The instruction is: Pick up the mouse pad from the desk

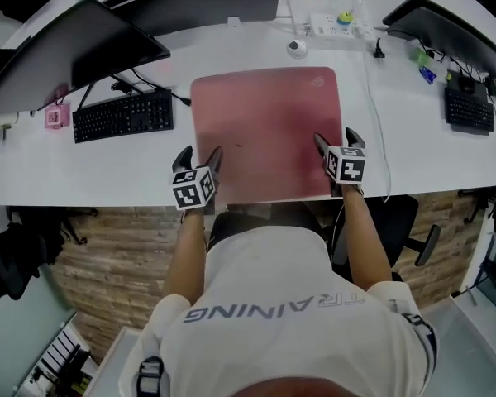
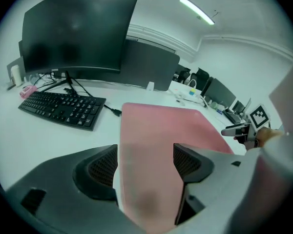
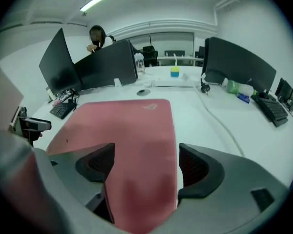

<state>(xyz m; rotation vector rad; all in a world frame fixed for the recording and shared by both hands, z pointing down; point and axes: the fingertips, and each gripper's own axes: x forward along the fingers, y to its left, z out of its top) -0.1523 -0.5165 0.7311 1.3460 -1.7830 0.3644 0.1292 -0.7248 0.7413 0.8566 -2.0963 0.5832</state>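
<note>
A large pink-red mouse pad (image 1: 264, 131) lies flat on the white desk (image 1: 33, 172), reaching to the desk's near edge. My left gripper (image 1: 200, 157) stands open over the pad's near left corner. In the left gripper view the pad (image 2: 171, 126) has its left edge between the jaws of the gripper (image 2: 144, 162), and the pads do not press on it. My right gripper (image 1: 336, 139) stands open over the near right part. In the right gripper view the pad (image 3: 122, 126) has its right edge between the spread jaws of the gripper (image 3: 144, 162).
A black keyboard (image 1: 122, 116) and two dark monitors (image 1: 74, 48) stand left and behind the pad. A power strip (image 1: 341, 27) and a small round device (image 1: 296, 48) sit at the back. A white cable (image 1: 379, 122) runs right of the pad, with another keyboard (image 1: 469, 110) beyond.
</note>
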